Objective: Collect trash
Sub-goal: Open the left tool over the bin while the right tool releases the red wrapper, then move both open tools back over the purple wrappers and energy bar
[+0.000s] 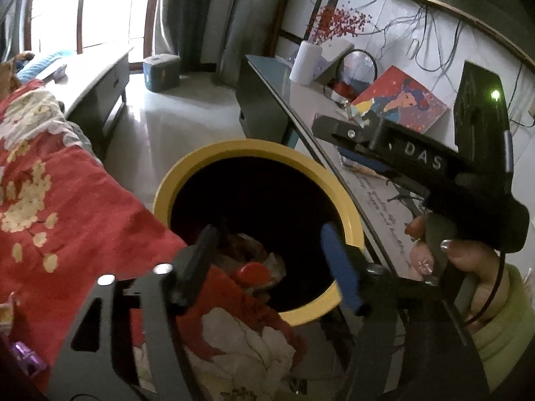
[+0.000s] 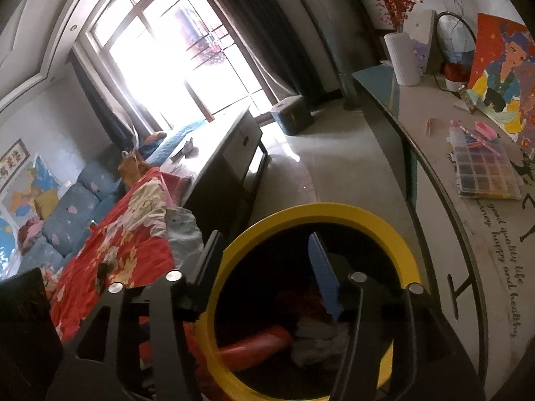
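A bin with a yellow rim [image 1: 234,148] [image 2: 317,210] stands between a bed and a desk, dark inside. In it lie crumpled paper [image 2: 314,337], a red tube [image 2: 257,341] and a red-capped piece of trash [image 1: 250,272]. My left gripper [image 1: 267,257] hangs over the bin's near side, jaws open, nothing between the pads. My right gripper [image 2: 267,267] is also above the bin mouth and open, empty, with the blue finger [image 2: 324,277] inside the rim's outline. A hand [image 1: 468,267] in a green sleeve holds the right tool at the right edge of the left wrist view.
A red floral blanket [image 1: 50,200] [image 2: 127,244] drapes off the bed against the bin's left side. The glass-topped desk [image 2: 468,234] on the right carries a painting [image 1: 401,100], a bead box [image 2: 485,173] and a white vase [image 1: 304,63]. Pale floor [image 2: 301,167] lies beyond the bin.
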{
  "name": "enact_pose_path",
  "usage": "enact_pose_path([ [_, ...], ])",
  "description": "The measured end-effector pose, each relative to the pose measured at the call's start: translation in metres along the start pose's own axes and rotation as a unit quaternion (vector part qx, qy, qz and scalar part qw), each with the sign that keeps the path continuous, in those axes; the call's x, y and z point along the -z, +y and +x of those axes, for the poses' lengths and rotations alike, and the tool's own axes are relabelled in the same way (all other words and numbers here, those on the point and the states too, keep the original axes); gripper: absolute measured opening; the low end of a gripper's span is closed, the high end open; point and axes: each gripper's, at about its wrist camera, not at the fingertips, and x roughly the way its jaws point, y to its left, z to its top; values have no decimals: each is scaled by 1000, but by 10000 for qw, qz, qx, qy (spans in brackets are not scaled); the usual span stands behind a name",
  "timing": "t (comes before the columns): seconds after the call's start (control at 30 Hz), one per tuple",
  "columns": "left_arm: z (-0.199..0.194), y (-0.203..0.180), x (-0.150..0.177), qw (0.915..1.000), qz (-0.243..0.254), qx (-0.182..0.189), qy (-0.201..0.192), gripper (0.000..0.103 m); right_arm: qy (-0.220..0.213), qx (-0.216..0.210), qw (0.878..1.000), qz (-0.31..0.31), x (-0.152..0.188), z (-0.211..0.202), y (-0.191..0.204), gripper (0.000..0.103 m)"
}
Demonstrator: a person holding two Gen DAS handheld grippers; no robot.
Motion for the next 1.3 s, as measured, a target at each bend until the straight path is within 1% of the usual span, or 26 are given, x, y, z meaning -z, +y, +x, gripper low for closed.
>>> enact_pose_path([
  [0.03,-4,0,-1,10000,-7,9,-48,76,-37,42,10000,-28,0,-3,1,61],
  [0.07,-6,0,-1,10000,-5,-8,-77,79,-69,73,9999,-63,0,-6,2,66],
  [0.1,-8,0,-2,9999,-2,-36,-108,83,-117,125,9998,-119,0,-9,4,69],
  [0.17,-15,1,-3,9998,-10,-79,-193,86,-197,207,9994,-196,-1,-16,6,76],
  [0.23,-21,1,-4,9996,-36,-94,-260,90,-258,253,9990,-271,-3,-22,8,80],
  [0.3,-29,3,-4,9993,-56,-131,-340,91,-346,327,9983,-345,-4,-30,10,82],
  [0.5,-48,8,-4,9982,-152,-247,-516,92,-468,340,9974,-429,-5,-44,15,85],
  [0.8,-79,22,0,9952,-337,-487,-779,92,-461,293,9967,-607,-3,-56,32,88],
  [1.13,-118,41,7,9896,-546,-721,-1118,92,-483,80,9947,-910,5,-66,70,88],
  [1.2,-127,45,8,9878,-564,-806,-1204,92,-486,28,9942,-962,6,-67,77,88],
  [1.3,-140,51,12,9843,-545,-1029,-1323,92,-487,-41,9932,-1053,8,-69,88,88],
])
